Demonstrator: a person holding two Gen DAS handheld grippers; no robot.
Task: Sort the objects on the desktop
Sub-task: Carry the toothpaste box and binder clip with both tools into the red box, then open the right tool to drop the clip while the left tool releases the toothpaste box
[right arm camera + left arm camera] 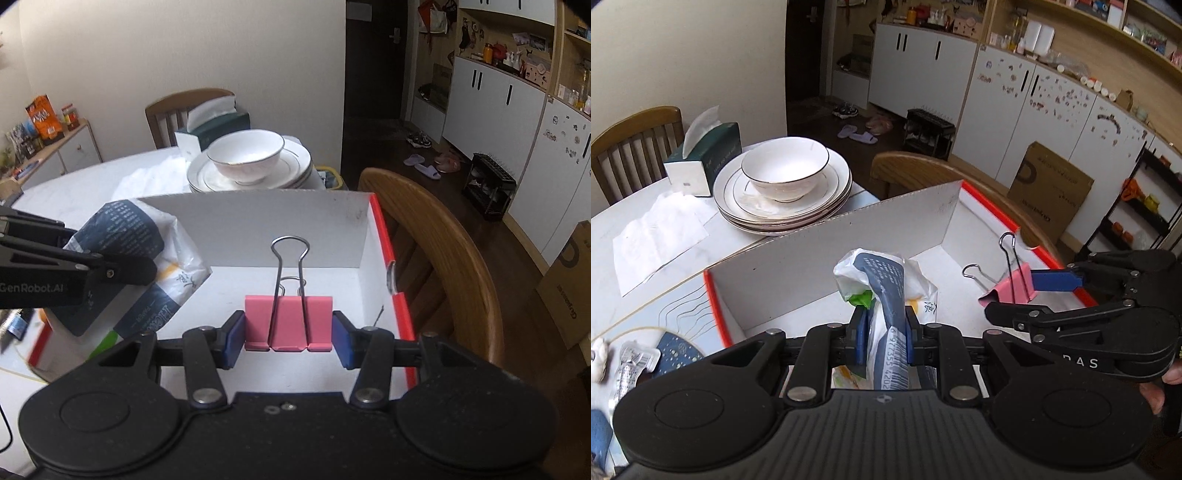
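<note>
My left gripper (pixel 885 338) is shut on a blue-and-white tissue pack (pixel 886 291), held upright over the white box with orange rims (pixel 834 236). The same tissue pack (pixel 136 236) shows at the left of the right wrist view, with the left gripper's black finger (pixel 110 271) across it. My right gripper (pixel 289 338) is shut on a pink binder clip (pixel 289 321), its wire handles pointing up, over the inside of the white box (pixel 288 210). In the left wrist view that pink clip (pixel 1012 288) hangs at the right, above the box's right side.
A white bowl (pixel 785 168) sits on stacked plates (pixel 783 206) behind the box, beside a green tissue box (pixel 705 158) and a sheet of paper (pixel 657 236). Small packets (pixel 631 365) lie at the lower left. Wooden chairs (pixel 443 236) stand at the table's edges.
</note>
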